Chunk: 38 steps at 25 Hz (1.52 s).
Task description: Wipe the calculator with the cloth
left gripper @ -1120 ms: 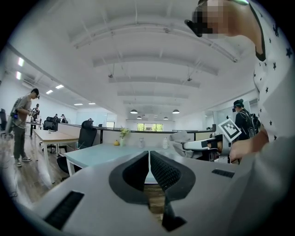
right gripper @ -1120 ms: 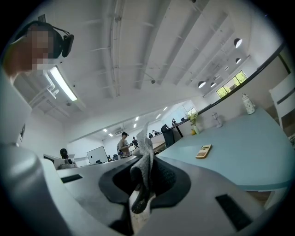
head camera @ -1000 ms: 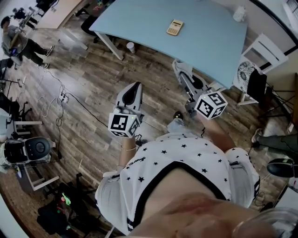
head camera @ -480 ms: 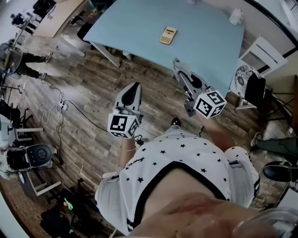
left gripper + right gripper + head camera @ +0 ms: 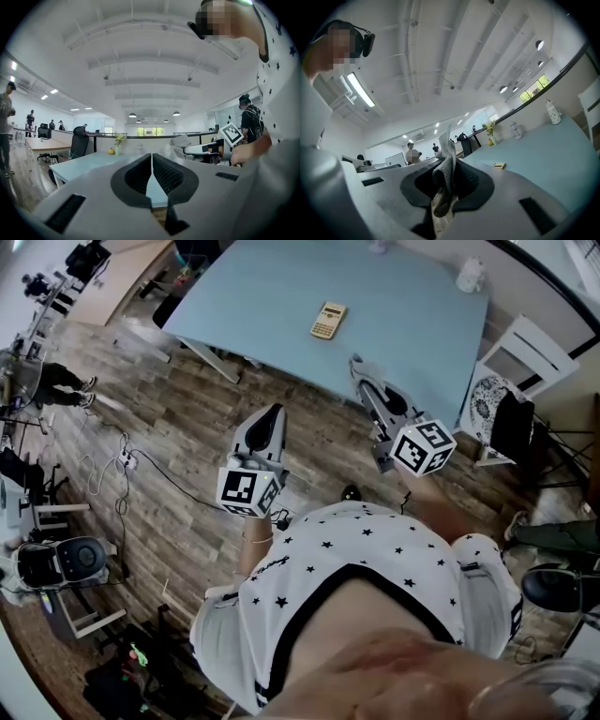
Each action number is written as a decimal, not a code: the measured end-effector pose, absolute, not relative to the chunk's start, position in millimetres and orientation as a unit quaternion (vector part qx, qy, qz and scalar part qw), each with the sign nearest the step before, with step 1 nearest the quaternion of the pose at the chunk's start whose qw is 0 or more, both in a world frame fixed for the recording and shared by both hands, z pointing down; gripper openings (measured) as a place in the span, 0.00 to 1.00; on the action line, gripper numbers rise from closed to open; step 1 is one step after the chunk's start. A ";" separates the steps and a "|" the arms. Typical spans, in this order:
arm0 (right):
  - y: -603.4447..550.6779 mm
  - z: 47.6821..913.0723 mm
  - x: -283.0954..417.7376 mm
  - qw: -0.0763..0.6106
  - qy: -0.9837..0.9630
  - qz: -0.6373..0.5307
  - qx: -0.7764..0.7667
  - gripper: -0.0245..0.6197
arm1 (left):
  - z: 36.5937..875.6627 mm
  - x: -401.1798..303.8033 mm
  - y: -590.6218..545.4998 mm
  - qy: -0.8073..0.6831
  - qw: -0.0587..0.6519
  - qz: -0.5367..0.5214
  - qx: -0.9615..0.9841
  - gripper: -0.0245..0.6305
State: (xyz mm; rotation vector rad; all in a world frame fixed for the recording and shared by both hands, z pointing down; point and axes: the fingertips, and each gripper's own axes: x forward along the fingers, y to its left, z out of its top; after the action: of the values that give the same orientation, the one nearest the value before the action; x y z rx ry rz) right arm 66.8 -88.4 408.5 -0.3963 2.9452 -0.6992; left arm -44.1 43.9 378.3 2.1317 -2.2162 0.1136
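Note:
The beige calculator (image 5: pixel 328 321) lies on the light blue table (image 5: pixel 412 306), well ahead of both grippers. In the right gripper view the calculator (image 5: pixel 499 165) is small and far off on the table (image 5: pixel 553 150). My right gripper (image 5: pixel 360 369) is held over the floor by the table's near edge, shut on a grey-white cloth (image 5: pixel 447 161) that sticks up between its jaws (image 5: pixel 449 165). My left gripper (image 5: pixel 270 416) hangs over the wooden floor further left. Its jaws (image 5: pixel 151 158) are shut with nothing between them.
A white jug (image 5: pixel 471 275) stands at the table's far right. Beside the table's right end are a white chair (image 5: pixel 534 345) and a black chair (image 5: pixel 516 423). Cables (image 5: pixel 112 442) trail over the floor at the left, where a person (image 5: pixel 58 382) stands.
The calculator and table have slid lower and to the left in the head view, so they are nearer. Both grippers keep their places in the view, the cloth still held.

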 end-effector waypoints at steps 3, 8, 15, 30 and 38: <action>-91.3 408.0 69.3 0.048 0.964 -0.229 -0.129 0.11 | 379.7 -42.1 40.9 -0.720 0.033 0.040 0.692 0.09; -98.7 411.0 73.9 0.050 0.962 -0.231 -0.133 0.11 | 379.4 -40.0 29.8 -0.716 0.031 0.044 0.696 0.09; -111.6 410.8 81.4 0.055 0.959 -0.230 -0.155 0.11 | 376.4 -40.1 6.8 -0.698 0.027 0.049 0.714 0.09; -155.9 420.7 58.2 0.050 0.949 -0.232 -0.209 0.11 | 383.3 -76.7 -63.9 -0.651 0.027 0.040 0.758 0.09; -183.4 422.5 27.3 0.051 0.943 -0.235 -0.231 0.10 | 386.1 -109.9 -101.9 -0.629 0.027 0.036 0.776 0.09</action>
State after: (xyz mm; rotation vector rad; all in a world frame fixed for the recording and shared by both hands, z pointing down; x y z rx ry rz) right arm 27.3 -183.4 422.5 -0.7032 2.8698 -0.7142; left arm -109.9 -101.9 386.1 2.3973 -1.9411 0.1108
